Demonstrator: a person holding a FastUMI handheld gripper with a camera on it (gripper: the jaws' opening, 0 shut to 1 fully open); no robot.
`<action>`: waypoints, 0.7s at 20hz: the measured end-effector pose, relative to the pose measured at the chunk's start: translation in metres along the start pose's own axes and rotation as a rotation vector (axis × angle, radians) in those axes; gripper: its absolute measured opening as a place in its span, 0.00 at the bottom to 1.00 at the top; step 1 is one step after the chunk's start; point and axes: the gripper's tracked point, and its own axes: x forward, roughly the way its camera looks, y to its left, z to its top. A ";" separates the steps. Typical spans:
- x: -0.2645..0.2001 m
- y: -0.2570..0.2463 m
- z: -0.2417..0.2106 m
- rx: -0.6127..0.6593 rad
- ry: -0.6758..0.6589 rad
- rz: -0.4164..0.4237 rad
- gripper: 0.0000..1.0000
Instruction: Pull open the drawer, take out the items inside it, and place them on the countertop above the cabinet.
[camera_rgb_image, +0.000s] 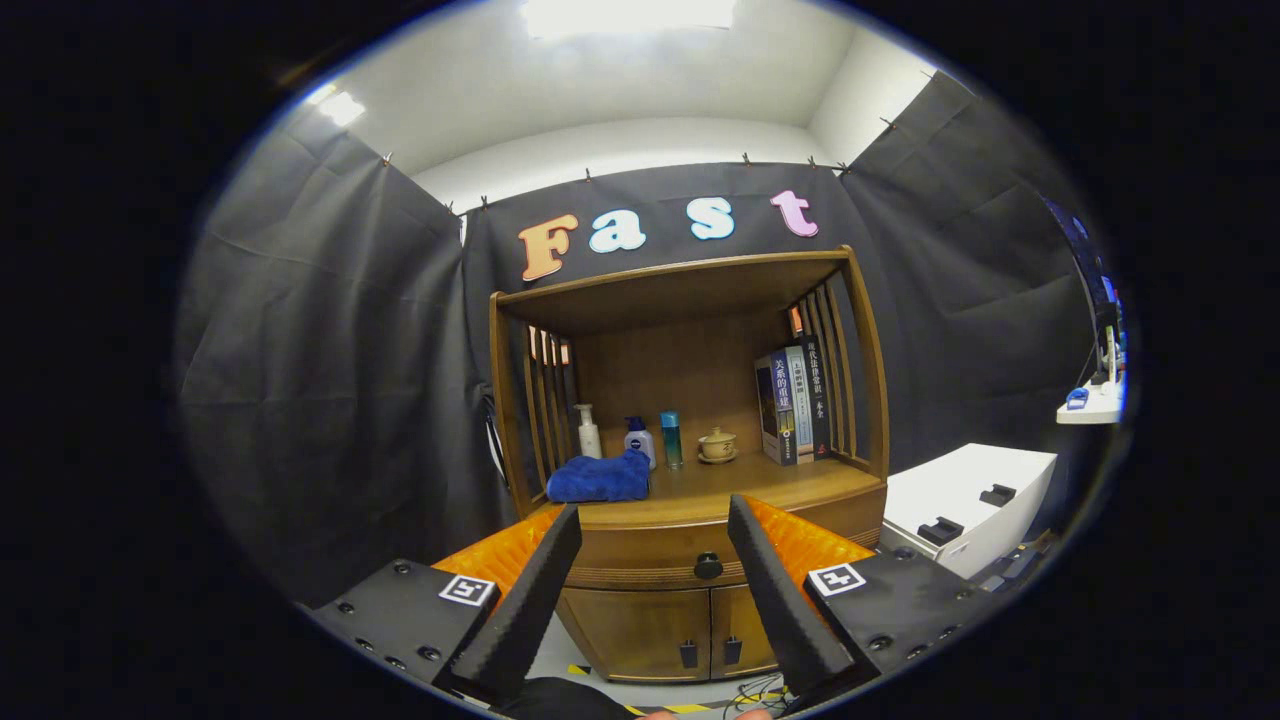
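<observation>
A wooden cabinet (690, 420) stands against the booth wall, straight ahead of me. Its drawer (660, 560) is closed, with a dark round knob (708, 566) at its front. My gripper (655, 520) is open, held a short way back from the cabinet. The knob appears between and beyond the two fingertips, nearer the right finger (770, 580). The countertop (740, 480) above the drawer carries a folded blue cloth (600, 478), a white pump bottle (588, 432), a small blue-capped bottle (640, 440), a teal can (671, 438) and a small lidded cup (716, 445). The drawer's contents are hidden.
Several books (795, 405) stand upright at the countertop's right end. Two cupboard doors (685, 632) with dark handles sit below the drawer. A white box (965, 505) stands to the cabinet's right. Slatted side rails and a top shelf enclose the countertop.
</observation>
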 end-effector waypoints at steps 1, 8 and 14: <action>-0.001 0.001 0.001 0.003 0.000 0.002 0.98; -0.002 0.001 0.004 0.013 -0.002 0.000 0.98; 0.011 -0.016 0.013 -0.010 -0.030 -0.031 0.98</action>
